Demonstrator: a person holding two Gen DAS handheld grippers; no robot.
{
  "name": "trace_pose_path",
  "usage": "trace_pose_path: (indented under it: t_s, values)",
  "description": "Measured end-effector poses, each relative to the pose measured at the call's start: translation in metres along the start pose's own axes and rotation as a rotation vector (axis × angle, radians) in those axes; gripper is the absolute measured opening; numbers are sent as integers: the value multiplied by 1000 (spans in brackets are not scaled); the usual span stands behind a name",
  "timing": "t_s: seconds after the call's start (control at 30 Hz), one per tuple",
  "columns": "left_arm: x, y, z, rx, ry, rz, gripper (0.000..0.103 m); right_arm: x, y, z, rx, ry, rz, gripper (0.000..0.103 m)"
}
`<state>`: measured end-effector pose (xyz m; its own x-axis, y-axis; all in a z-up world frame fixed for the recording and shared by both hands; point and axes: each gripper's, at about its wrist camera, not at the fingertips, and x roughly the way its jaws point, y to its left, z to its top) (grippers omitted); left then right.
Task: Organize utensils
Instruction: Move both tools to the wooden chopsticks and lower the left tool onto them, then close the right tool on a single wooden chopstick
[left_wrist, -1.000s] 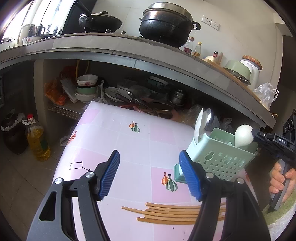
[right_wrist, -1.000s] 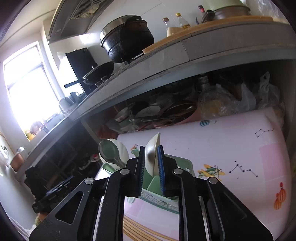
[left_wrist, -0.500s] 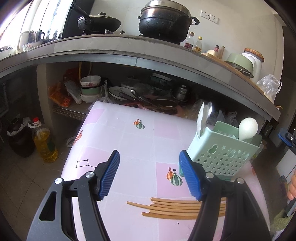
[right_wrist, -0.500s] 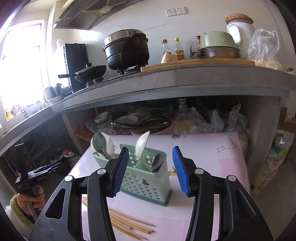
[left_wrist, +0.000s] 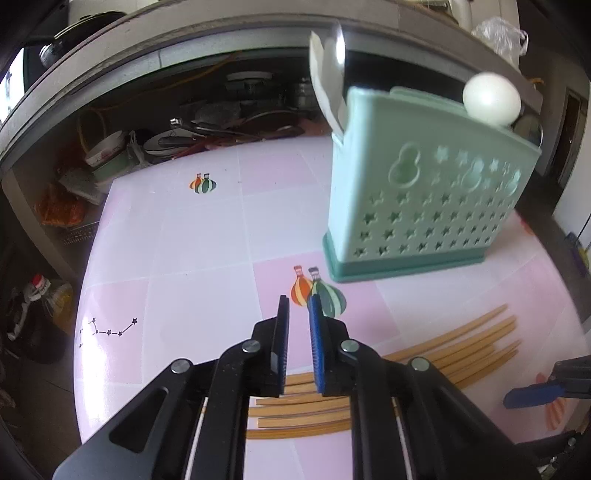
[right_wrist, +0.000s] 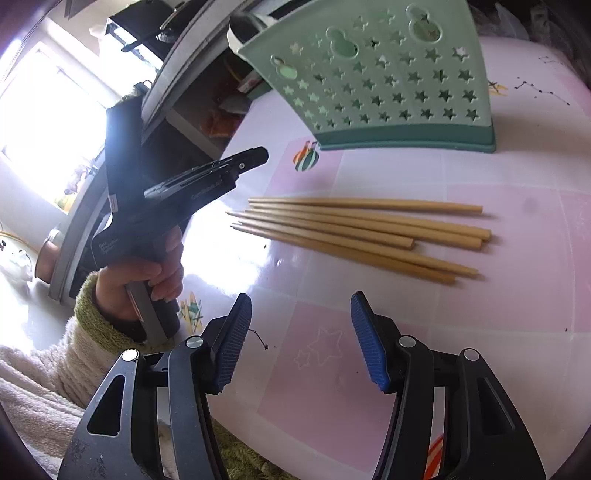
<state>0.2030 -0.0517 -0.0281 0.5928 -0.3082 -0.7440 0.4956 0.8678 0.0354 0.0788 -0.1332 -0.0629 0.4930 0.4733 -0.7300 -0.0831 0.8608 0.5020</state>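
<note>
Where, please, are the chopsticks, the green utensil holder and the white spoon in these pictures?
chopsticks (right_wrist: 362, 230): right wrist view, middle of the bundle.
green utensil holder (left_wrist: 424, 192): left wrist view, perforated front wall.
white spoon (left_wrist: 489, 98): left wrist view, rounded bowl above the rim.

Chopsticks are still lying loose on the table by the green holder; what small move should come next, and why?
Probably lower the left gripper onto the chopsticks and close on them. It hangs right above their near ends, its pads narrowed to a slim gap with nothing between them. The right gripper is open over bare table short of the bundle. The green holder already carries spoons.
</note>
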Motion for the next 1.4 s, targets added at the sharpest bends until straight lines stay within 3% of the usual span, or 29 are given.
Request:
trace_pose_path:
  t_s: [0.2,0.33,0.77,1.13,1.4]
  values:
    - [19,-7,-15,81,103,46,3,13,-2,3,26,26,21,54]
    - [16,-9,-20,111,96,61,3,17,-8,6,55,30,40,54]
    - [3,-5,-29,101,169,2,3,11,-5,-1,79,29,36,54]
    - [-32,-29,-62,74,233,-153,3,2,-13,-4,116,11,-2,54]
    - [-49,-59,-83,-5,284,-358,3,-13,-25,-12,151,-26,-73,52]
